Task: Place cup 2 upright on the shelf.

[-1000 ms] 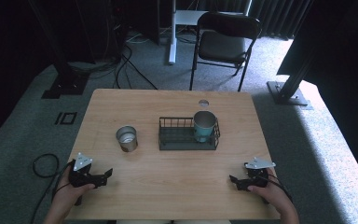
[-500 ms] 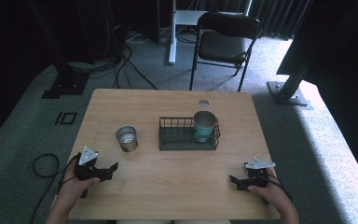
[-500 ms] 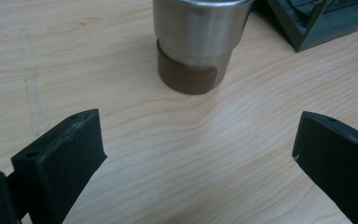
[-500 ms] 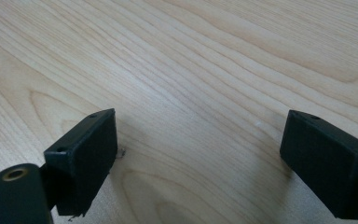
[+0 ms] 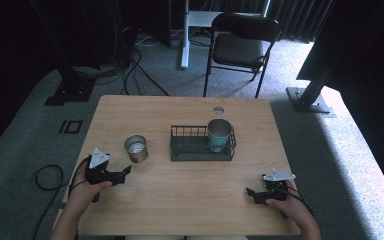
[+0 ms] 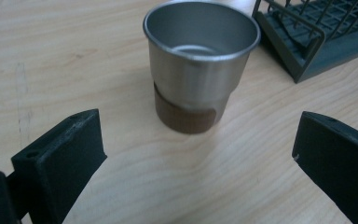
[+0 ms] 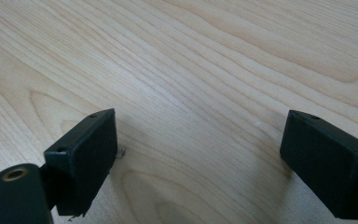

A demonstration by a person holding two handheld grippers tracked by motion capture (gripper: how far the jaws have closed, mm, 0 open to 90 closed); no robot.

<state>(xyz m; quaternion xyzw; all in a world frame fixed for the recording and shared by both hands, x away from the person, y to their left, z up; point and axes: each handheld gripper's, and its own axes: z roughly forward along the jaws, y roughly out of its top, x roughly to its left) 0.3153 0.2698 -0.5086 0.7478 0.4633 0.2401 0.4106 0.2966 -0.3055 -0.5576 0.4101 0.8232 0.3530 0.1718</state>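
A steel cup [image 5: 136, 148] stands upright on the wooden table [image 5: 190, 195], left of a dark wire basket [image 5: 200, 145]. A teal cup [image 5: 219, 134] stands inside the basket's right end. My left gripper [image 5: 124, 173] is open, just in front and left of the steel cup and pointing at it. In the left gripper view the steel cup [image 6: 200, 60] sits a short way beyond the open left gripper [image 6: 198, 140], with the basket's corner [image 6: 307, 46] at upper right. Near the front right edge, my right gripper [image 5: 251, 193] is open; the right gripper [image 7: 196, 140] has bare wood between its jaws.
A small round hole [image 5: 218, 110] lies in the tabletop behind the basket. A black folding chair [image 5: 240, 45] stands beyond the far edge. Cables [image 5: 45, 175] and stand bases [image 5: 310, 102] lie on the carpet around the table.
My left gripper has moved forward and rightward, closer to the steel cup. The right gripper has stayed where it was.
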